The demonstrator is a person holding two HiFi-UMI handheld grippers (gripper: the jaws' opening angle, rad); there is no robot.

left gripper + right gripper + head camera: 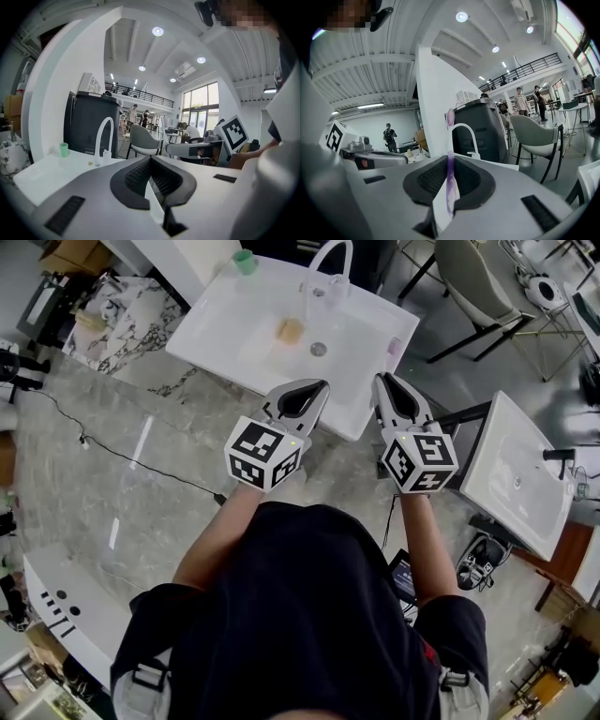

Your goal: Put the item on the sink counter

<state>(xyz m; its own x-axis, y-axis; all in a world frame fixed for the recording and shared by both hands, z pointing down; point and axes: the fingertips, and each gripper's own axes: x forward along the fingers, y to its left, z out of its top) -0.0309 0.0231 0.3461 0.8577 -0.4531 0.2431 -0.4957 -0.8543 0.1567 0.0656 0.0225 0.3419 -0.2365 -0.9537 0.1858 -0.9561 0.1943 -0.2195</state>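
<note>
Lilac plastic, being pinched upright: gripping the toothbrush (450,183) by its handle in the right claw (448,157), bristle end poking above the jaws. Hovering at the near right rim of the white sink counter (214,332), not yet set down. Holding the left claw (150,160) clenched on nothing, just beside. Also standing at the far corner, green cup (244,261); lying in the basin, yellowish block (289,330).

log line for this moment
left tongs: shut, empty | right tongs: shut on purple toothbrush | both near sink front edge
</note>
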